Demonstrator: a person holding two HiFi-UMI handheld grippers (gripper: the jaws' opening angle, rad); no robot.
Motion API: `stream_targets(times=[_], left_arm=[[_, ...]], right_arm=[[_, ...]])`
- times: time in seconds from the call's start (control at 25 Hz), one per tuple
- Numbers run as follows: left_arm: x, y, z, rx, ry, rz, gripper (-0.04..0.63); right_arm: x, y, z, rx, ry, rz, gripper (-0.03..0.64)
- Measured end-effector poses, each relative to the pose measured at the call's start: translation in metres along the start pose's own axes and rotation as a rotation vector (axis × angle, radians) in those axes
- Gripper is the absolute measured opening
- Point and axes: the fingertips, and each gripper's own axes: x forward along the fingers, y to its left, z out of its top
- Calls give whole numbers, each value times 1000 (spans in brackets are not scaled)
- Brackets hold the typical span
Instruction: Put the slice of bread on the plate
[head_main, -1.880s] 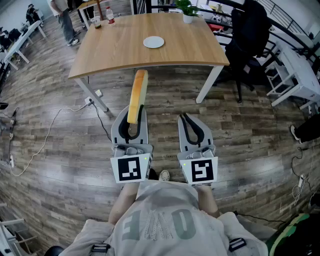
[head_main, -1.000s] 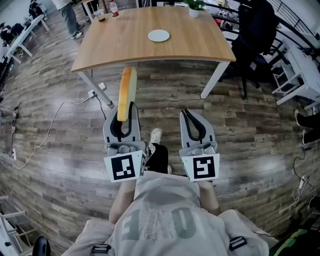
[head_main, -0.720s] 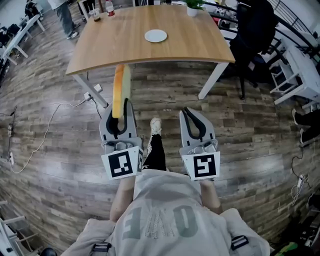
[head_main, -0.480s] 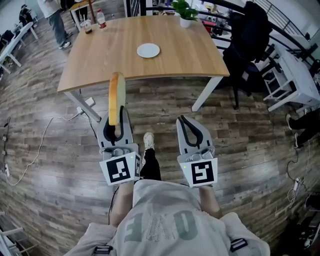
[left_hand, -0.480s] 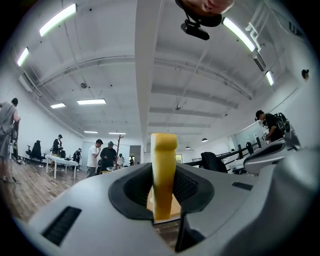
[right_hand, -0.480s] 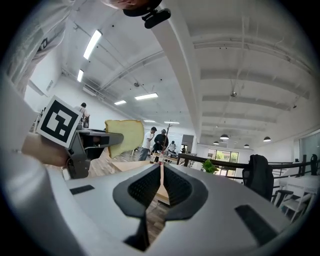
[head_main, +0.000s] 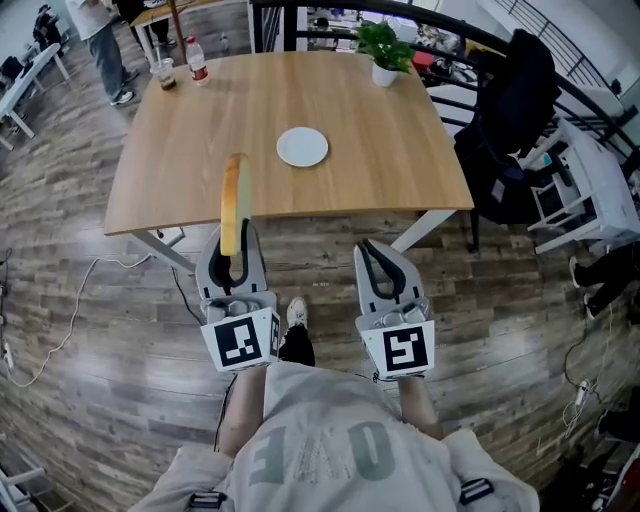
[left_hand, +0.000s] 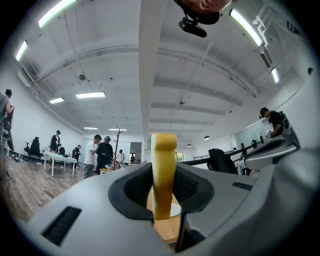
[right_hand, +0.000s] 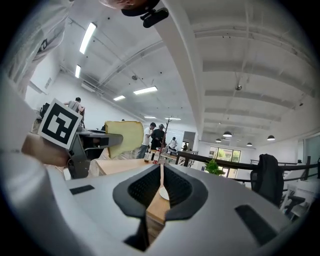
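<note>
A slice of bread (head_main: 232, 200) stands on edge, tan crust up, with my left gripper (head_main: 232, 235) shut on its lower end. It hangs over the near edge of the wooden table (head_main: 180, 150). The small white plate (head_main: 302, 146) lies near the table's middle, ahead and slightly right of the bread. In the left gripper view the bread (left_hand: 162, 175) fills the gap between the pads of the left gripper (left_hand: 163, 167), with the plate (left_hand: 174, 209) low behind it. My right gripper (head_main: 371, 245) is shut and empty, over the floor just short of the table edge. Through the right gripper (right_hand: 161, 167) a sliver of plate (right_hand: 163, 192) shows.
A potted plant (head_main: 385, 55) stands at the table's far right; a bottle (head_main: 197, 62) and a cup (head_main: 165, 75) stand at its far left. A black chair with a jacket (head_main: 510, 110) sits right of the table. A cable (head_main: 50, 330) trails on the floor.
The table has come much closer: both grippers moved forward to its near edge. The bread stays upright in the left gripper, and the right gripper stays shut.
</note>
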Motion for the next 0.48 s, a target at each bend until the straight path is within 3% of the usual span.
stream_targets(times=[0.48], left_arm=[[148,38,-5,26,-70,-36,96]], right_arm=[[156,-51,3,0,-24,9,31]])
